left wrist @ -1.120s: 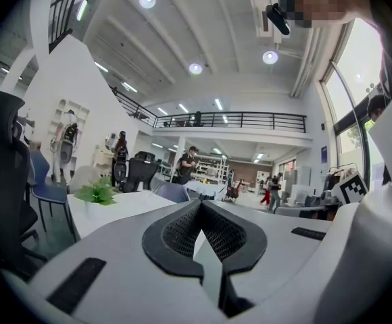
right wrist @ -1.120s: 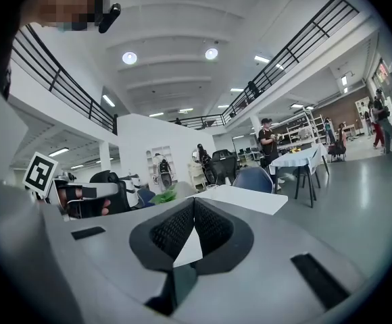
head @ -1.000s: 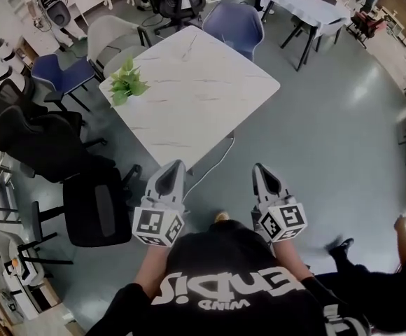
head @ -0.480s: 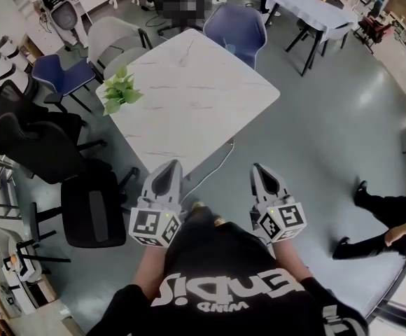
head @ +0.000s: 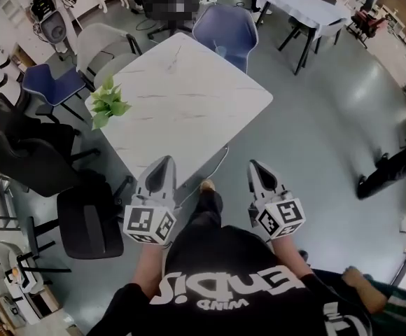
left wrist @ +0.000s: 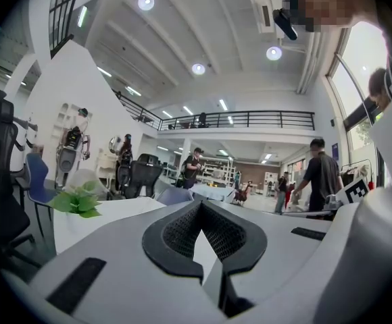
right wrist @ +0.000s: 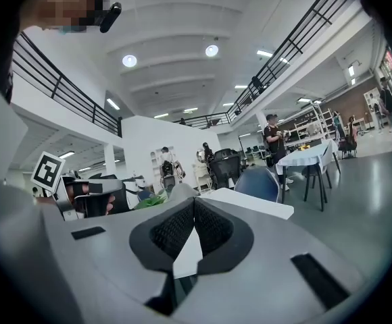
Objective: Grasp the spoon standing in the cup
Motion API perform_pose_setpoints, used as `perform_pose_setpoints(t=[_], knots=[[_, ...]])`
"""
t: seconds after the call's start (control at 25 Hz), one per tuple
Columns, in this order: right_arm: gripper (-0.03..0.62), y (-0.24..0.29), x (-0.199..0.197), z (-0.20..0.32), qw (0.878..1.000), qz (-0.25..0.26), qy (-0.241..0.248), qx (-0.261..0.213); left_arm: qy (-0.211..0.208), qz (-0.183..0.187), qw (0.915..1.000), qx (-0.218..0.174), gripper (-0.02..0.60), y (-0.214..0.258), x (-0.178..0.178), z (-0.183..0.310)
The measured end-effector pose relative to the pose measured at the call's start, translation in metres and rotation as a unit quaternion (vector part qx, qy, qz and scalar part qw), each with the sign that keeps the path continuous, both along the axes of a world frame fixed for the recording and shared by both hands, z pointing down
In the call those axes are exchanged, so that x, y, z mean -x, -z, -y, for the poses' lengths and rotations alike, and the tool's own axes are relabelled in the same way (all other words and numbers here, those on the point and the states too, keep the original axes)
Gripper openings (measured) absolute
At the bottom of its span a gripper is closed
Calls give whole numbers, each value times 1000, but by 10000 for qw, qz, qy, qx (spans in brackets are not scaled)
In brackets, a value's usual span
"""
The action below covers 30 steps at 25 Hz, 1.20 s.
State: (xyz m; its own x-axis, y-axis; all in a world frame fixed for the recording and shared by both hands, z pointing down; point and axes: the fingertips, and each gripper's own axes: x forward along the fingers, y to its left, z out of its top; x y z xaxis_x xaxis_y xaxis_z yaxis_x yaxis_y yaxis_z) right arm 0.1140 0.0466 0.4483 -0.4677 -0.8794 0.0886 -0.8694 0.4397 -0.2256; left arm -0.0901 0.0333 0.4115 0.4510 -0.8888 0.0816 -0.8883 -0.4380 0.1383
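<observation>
No cup or spoon shows in any view. A white marble table [head: 189, 96] stands ahead with a small green plant [head: 106, 103] near its left corner. My left gripper [head: 164, 162] is held level just short of the table's near corner, shut with nothing in it. My right gripper [head: 255, 166] hangs over the grey floor to the right of that corner, also shut and holding nothing. In the left gripper view the closed left gripper [left wrist: 199, 205] points at the plant [left wrist: 80, 201] and the table top. The right gripper view shows the closed right gripper [right wrist: 192, 201] before the table [right wrist: 250, 204].
Chairs ring the table: a blue one [head: 224, 26] at the far side, a white one [head: 98, 44], black office chairs [head: 91, 219] at the left. A cable [head: 213, 168] lies on the floor by the near corner. Another person's legs [head: 392, 170] are at the right.
The table and plant have drawn nearer and slid left in the head view as I walk forward. Both grippers stay shut. The person at the right has moved.
</observation>
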Motion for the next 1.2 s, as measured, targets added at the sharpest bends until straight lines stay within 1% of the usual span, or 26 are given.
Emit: perform_pose_setpoints(t=[0.16,0.32,0.48,0.64,0.76,0.84,1.0,1.08,1.2], knots=[[12,-3,-5,25,10000,-31,2,39,-8,-104,9999,23,14,0,-5,27],[12,-4,-1,53,9998,-125,136,93,40,-114,9999,76,14,-1,-3,57],[12,0,1,89,9997,-120,170,88,28,-128,9999,78,14,3,-2,91],[12,6,5,124,9997,-137,211,53,25,-230,9997,43,14,15,2,129],[12,11,9,149,9996,-154,227,70,-2,-221,9998,-17,14,26,4,156],[12,15,13,166,9995,-171,256,80,14,-221,9998,13,14,28,7,174],[12,24,21,200,9991,-242,340,60,12,-356,9993,76,14,32,13,207],[12,27,22,215,9989,-292,366,57,8,-340,9994,64,14,33,14,222],[12,29,24,234,9987,-330,379,37,47,-211,9997,88,14,28,17,244]])
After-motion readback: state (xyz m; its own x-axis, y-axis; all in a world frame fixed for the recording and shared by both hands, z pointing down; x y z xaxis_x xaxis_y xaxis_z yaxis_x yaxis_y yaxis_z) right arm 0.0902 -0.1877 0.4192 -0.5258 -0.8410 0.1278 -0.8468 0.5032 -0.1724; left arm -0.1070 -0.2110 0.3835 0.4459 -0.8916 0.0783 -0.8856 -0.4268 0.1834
